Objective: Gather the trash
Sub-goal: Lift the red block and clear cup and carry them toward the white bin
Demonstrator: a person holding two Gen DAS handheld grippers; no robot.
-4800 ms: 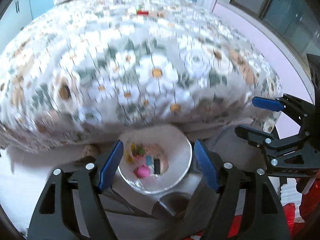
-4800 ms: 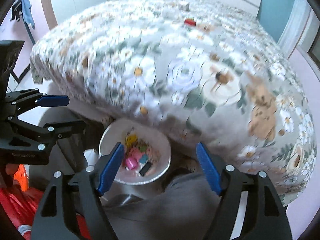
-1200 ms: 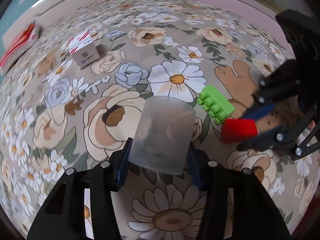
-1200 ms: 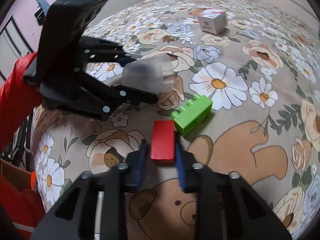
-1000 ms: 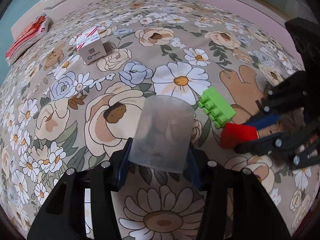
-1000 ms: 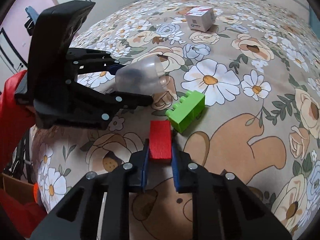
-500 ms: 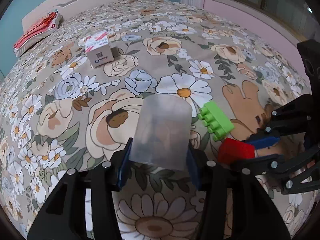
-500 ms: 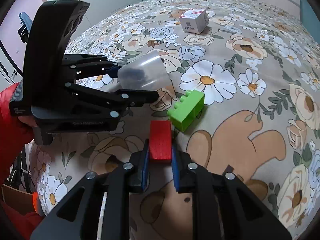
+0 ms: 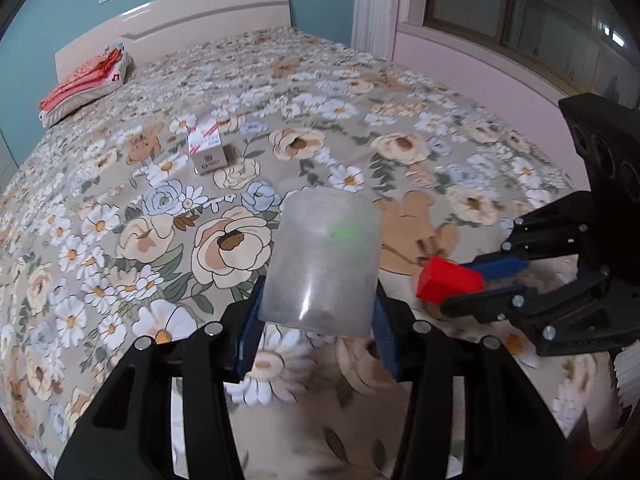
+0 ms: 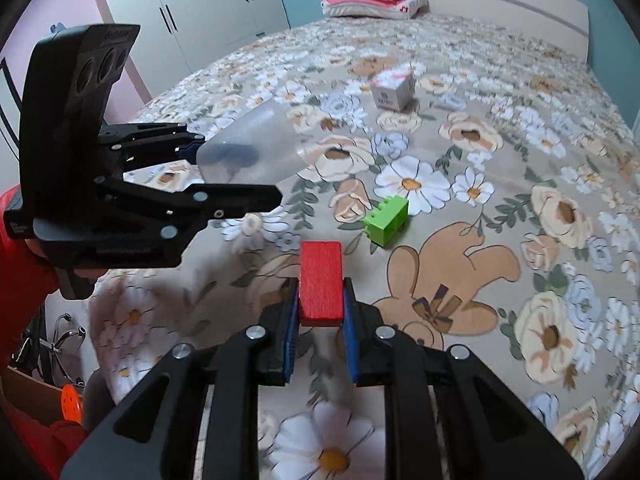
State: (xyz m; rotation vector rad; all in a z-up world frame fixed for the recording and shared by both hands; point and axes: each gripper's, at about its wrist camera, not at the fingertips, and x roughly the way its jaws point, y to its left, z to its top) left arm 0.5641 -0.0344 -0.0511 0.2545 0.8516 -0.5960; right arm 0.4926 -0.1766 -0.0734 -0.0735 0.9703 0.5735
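Now my left jaws (image 9: 316, 312) pinch the plastic cup (image 9: 324, 264), my right jaws (image 10: 320, 312) pinch the red block (image 10: 321, 288), both lifted off the bed (image 10: 500, 184) to bin.

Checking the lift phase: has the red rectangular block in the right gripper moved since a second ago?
Yes. The red rectangular block, clamped in the right gripper, has drawn up and back from the green toy brick left lying on the floral bedspread; earlier they nearly touched.

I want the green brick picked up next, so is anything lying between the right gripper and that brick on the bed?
Nothing lies on the bedspread between them. But the right gripper is shut on the red block, whose far end points roughly toward the green brick, so its fingers are occupied.
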